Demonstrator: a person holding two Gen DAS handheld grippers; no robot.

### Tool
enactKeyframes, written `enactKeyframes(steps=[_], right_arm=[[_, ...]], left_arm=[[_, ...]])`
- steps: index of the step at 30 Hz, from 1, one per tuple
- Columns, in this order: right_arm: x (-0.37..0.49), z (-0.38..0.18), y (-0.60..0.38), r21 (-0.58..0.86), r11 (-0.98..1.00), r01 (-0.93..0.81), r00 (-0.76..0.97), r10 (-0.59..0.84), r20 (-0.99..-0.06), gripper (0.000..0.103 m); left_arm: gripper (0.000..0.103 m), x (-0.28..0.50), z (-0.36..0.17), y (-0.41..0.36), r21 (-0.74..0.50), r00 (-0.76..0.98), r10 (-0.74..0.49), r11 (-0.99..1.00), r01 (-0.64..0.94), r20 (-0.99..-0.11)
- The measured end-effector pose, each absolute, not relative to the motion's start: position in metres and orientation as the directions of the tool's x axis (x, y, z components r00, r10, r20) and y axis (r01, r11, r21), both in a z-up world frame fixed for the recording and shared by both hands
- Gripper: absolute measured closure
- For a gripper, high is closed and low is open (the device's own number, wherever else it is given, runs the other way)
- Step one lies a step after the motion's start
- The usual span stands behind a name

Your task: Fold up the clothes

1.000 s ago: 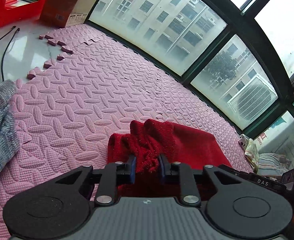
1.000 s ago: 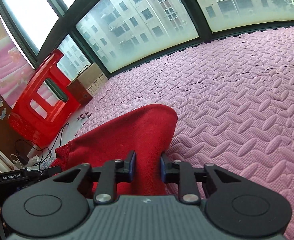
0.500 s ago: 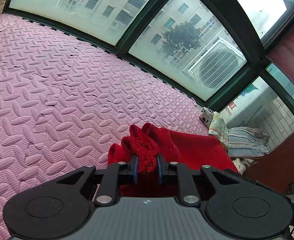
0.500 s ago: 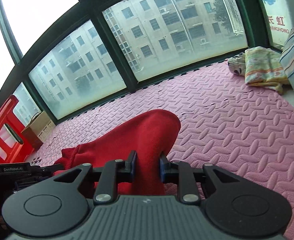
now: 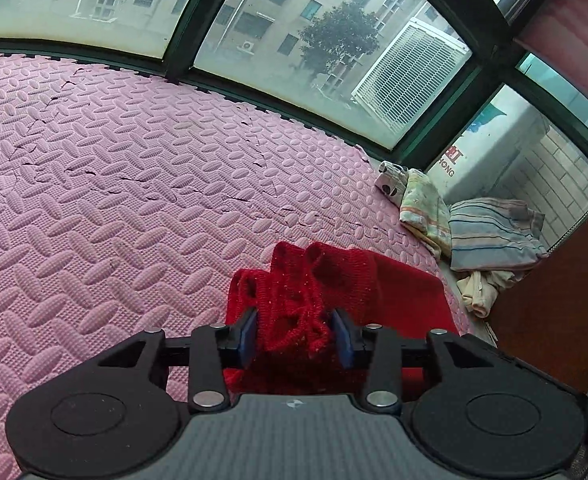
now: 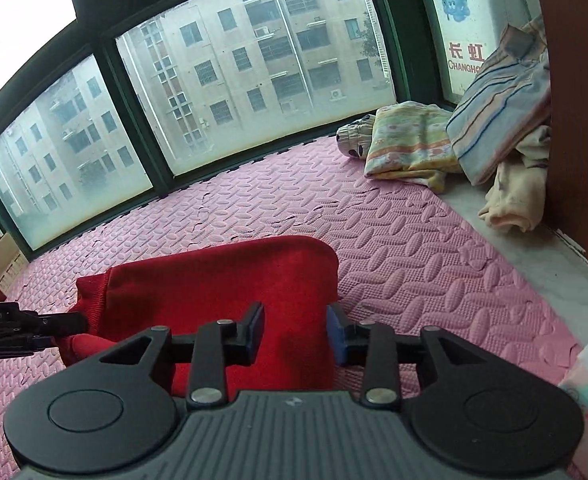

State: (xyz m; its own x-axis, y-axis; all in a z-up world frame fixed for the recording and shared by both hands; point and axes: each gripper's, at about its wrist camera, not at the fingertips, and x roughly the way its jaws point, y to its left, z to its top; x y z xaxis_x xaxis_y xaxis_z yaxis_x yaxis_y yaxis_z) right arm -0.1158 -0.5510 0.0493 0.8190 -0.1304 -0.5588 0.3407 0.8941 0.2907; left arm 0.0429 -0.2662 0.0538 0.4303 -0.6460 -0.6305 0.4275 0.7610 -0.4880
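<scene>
Both the left gripper (image 5: 295, 334) and right gripper (image 6: 295, 330) are opening, pads clear of the red sweater (image 6: 230, 280) they pinched a second ago, so it appears set down on the pink foam mat (image 6: 405, 248), folded clothes (image 6: 413, 140) ahead by the window (image 6: 230, 80).

Pink foam mat (image 5: 126, 184) lies bare ahead & left. Clothes pile (image 6: 453, 140) blocks far right corner, by window (image 6: 230, 80).
</scene>
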Motion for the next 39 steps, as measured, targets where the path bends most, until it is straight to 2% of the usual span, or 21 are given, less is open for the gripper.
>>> enactKeyframes(steps=[5, 13, 20, 24, 29, 32, 36, 38, 39], right_arm=[[-0.117, 0.058, -0.521, 0.249, 0.937, 0.246, 0.855, -0.089, -0.511, 0.06], [-0.111, 0.031, -0.485, 0.204, 0.953, 0.225, 0.827, -0.076, -0.558, 0.06], [-0.096, 0.057, -0.464, 0.178, 0.973, 0.146, 0.859, -0.035, -0.511, 0.059], [-0.063, 0.063, -0.461, 0.231, 0.964, 0.13, 0.863, 0.004, -0.504, 0.059], [-0.016, 0.054, -0.449, 0.178, 0.978, 0.113, 0.826, 0.007, -0.564, 0.06], [-0.001, 0.04, -0.444, 0.149, 0.981, 0.125, 0.799, -0.01, -0.601, 0.06], [-0.006, 0.044, -0.441, 0.133, 0.984, 0.122, 0.806, -0.02, -0.592, 0.06], [-0.013, 0.053, -0.439, 0.117, 0.987, 0.113, 0.817, -0.025, -0.576, 0.057], [-0.017, 0.057, -0.438, 0.109, 0.988, 0.107, 0.82, -0.026, -0.571, 0.052]], left_arm=[[0.048, 0.044, 0.055, -0.264, -0.468, 0.45, -0.624, 0.779, 0.416, -0.639], [0.041, 0.041, 0.049, -0.266, -0.41, 0.461, -0.587, 0.804, 0.431, -0.666], [0.034, 0.037, 0.054, -0.251, -0.435, 0.462, -0.596, 0.8, 0.413, -0.657], [0.028, 0.029, 0.056, -0.239, -0.407, 0.472, -0.578, 0.811, 0.42, -0.666], [0.02, 0.021, 0.055, -0.226, -0.365, 0.483, -0.542, 0.833, 0.415, -0.687], [0.012, 0.016, 0.054, -0.219, -0.361, 0.481, -0.536, 0.837, 0.411, -0.694], [0.0, 0.008, 0.054, -0.213, -0.332, 0.488, -0.518, 0.845, 0.419, -0.702], [0.0, 0.005, 0.054, -0.211, -0.325, 0.487, -0.511, 0.848, 0.418, -0.708], [0.0, 0.003, 0.053, -0.21, -0.321, 0.487, -0.508, 0.85, 0.418, -0.711]])
